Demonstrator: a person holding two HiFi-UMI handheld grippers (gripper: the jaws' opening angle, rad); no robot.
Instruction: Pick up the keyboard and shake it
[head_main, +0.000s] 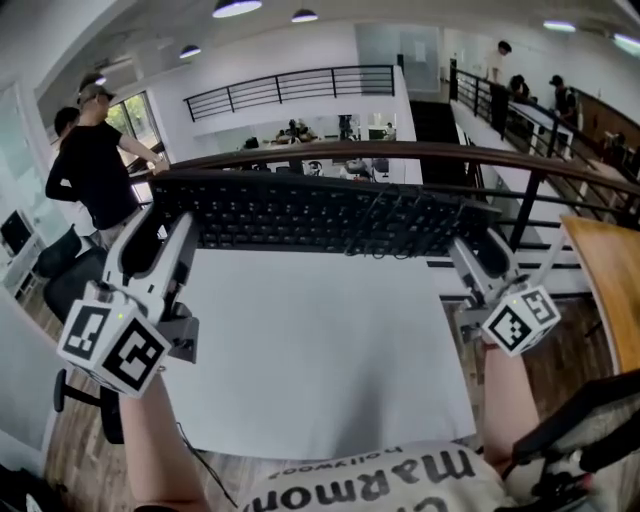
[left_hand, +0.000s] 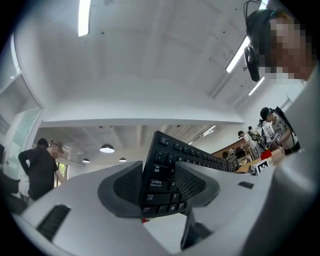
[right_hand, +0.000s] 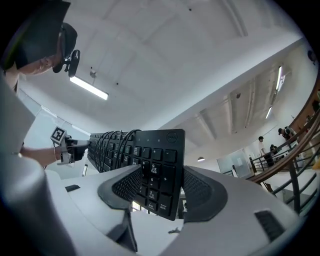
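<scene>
A black keyboard (head_main: 320, 214) hangs in the air above the white table (head_main: 320, 350), keys facing me, its cable bundled over the keys at right of centre. My left gripper (head_main: 165, 225) is shut on its left end, and the keyboard (left_hand: 165, 172) stands clamped between the left gripper's (left_hand: 156, 186) pads. My right gripper (head_main: 470, 240) is shut on the right end. There the number-pad end of the keyboard (right_hand: 160, 165) sits between the right gripper's (right_hand: 159, 189) pads.
A dark railing (head_main: 400, 155) runs behind the keyboard, with an open office hall below it. A person in black (head_main: 95, 165) stands at the far left. A wooden table edge (head_main: 610, 290) lies to the right, and a black chair (head_main: 70, 280) to the left.
</scene>
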